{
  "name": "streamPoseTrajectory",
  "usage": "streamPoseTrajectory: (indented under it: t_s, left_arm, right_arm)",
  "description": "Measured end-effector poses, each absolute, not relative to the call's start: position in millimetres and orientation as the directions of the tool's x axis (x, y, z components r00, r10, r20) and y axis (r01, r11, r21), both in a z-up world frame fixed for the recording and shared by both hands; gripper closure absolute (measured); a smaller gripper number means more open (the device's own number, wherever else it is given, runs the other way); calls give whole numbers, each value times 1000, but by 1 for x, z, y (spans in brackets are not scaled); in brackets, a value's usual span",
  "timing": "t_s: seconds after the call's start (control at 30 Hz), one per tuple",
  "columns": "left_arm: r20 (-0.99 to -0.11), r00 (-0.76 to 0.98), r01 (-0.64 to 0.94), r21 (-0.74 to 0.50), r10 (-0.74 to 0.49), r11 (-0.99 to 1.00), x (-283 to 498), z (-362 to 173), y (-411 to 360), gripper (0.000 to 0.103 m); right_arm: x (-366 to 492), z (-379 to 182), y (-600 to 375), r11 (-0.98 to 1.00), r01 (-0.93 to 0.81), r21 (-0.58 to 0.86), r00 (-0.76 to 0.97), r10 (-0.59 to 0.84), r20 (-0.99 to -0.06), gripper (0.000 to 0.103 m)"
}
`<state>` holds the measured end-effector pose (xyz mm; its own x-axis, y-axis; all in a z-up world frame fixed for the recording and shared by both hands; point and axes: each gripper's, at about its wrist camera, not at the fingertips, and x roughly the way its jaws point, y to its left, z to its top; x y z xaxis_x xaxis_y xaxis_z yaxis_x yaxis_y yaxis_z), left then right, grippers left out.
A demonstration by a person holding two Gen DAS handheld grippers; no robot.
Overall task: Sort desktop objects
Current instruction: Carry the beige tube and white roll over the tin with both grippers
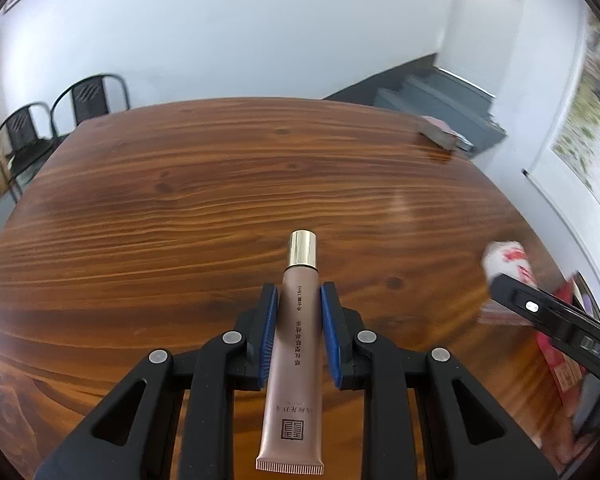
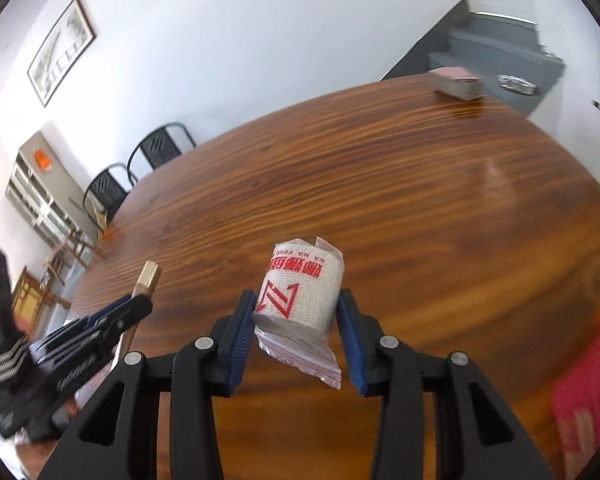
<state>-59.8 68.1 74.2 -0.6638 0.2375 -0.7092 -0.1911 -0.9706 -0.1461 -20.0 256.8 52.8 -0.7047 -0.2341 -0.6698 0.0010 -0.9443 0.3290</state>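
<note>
Held above wooden counter (image 1: 220,184): at left, rose-brown tube (image 1: 296,344) pinched by left tool (image 1: 299,334), long axis along the fingers, gold cap toward 12 o'clock. At right, bagged gauze roll (image 2: 300,296) clamped in right tool (image 2: 296,340), leaning toward 1 o'clock. Red box (image 1: 560,360) at 3 o'clock of left tool, likely nearer the right.

A rose-brown cosmetic tube (image 1: 293,364) with a shiny gold cap (image 1: 302,251) points forward, held above the table. A white roll with red print (image 2: 300,294), sealed inside a clear zip bag, is held tilted.
</note>
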Motion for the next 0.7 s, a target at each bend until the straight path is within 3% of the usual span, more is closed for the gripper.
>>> streamPoseTrajectory:
  t_s: [0.37,0.7]
  left_arm:
    - [-677,-629,-406,-134,383,-904,-2,92,158,79]
    - [-662,-532,-589,-159,529,-792,47,110,265,79]
  right_arm:
    - [126,95,360,-953,-161,255,-824,-12,-566,59]
    - [207,89,468,-873,-400,280,-804,187,-565,59]
